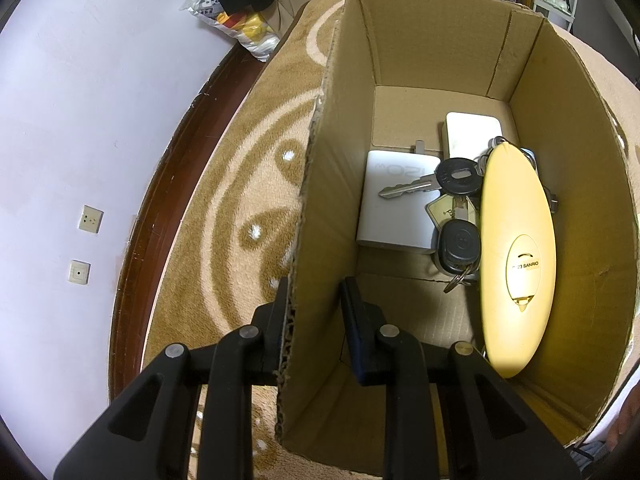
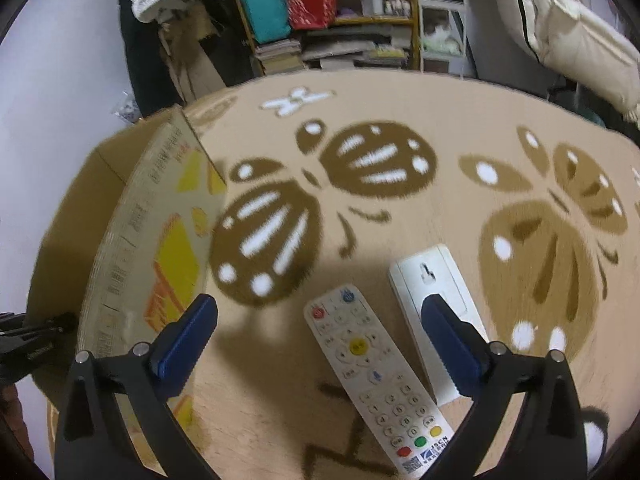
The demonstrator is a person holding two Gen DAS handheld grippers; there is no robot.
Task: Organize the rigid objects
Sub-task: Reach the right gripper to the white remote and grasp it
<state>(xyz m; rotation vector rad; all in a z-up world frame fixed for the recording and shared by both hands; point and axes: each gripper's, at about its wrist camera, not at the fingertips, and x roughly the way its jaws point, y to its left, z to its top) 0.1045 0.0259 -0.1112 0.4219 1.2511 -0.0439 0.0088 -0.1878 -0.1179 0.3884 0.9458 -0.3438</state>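
Note:
My left gripper (image 1: 316, 320) is shut on the near left wall of an open cardboard box (image 1: 332, 160), one finger outside and one inside. In the box lie a yellow oval device (image 1: 516, 256), a bunch of keys (image 1: 456, 184), a white charger (image 1: 392, 208) and a white power bank (image 1: 472, 132). My right gripper (image 2: 318, 308) stands open, low over the carpet, with nothing held. Between its fingers lies a white remote (image 2: 372, 368) with coloured buttons. A second white remote (image 2: 436, 300) lies face down partly behind the right finger (image 2: 452, 340). The box (image 2: 132, 248) stands to their left.
Everything rests on a beige carpet (image 2: 360, 128) with brown butterfly patterns. A white wall (image 1: 80, 120) with a dark skirting runs along the left. Cluttered shelves (image 2: 340, 20), cardboard sheets and bedding stand beyond the carpet's far edge. A plastic bag (image 1: 240, 24) lies by the wall.

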